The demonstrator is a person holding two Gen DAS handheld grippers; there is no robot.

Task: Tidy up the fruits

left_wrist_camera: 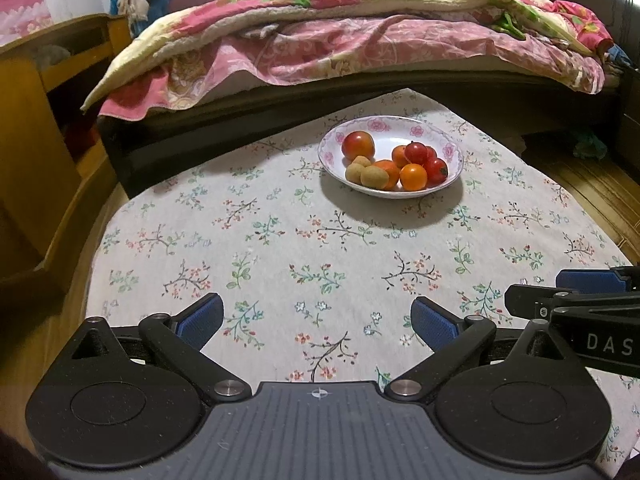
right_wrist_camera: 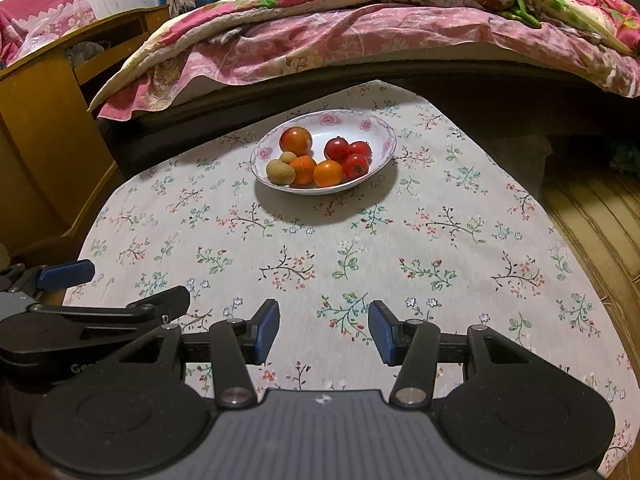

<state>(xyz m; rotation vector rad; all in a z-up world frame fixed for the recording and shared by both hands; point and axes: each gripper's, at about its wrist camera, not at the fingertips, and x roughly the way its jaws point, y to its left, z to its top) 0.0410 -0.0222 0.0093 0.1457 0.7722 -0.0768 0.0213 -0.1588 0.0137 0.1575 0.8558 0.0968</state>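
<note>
Bowl (left_wrist_camera: 452, 148) of fruit (left_wrist_camera: 413, 177) on flowered cloth (left_wrist_camera: 280, 248), bed (left_wrist_camera: 360, 40) behind bowl. Left gripper (left_wrist_camera: 318, 322) wide apart, empty; right gripper (right_wrist_camera: 324, 330) parted, empty. Nothing between.

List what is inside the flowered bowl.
The bowl holds a large red-orange fruit, two brownish-green fruits, two or three orange fruits and three small red fruits. Anything beneath the pile is covered.
</note>
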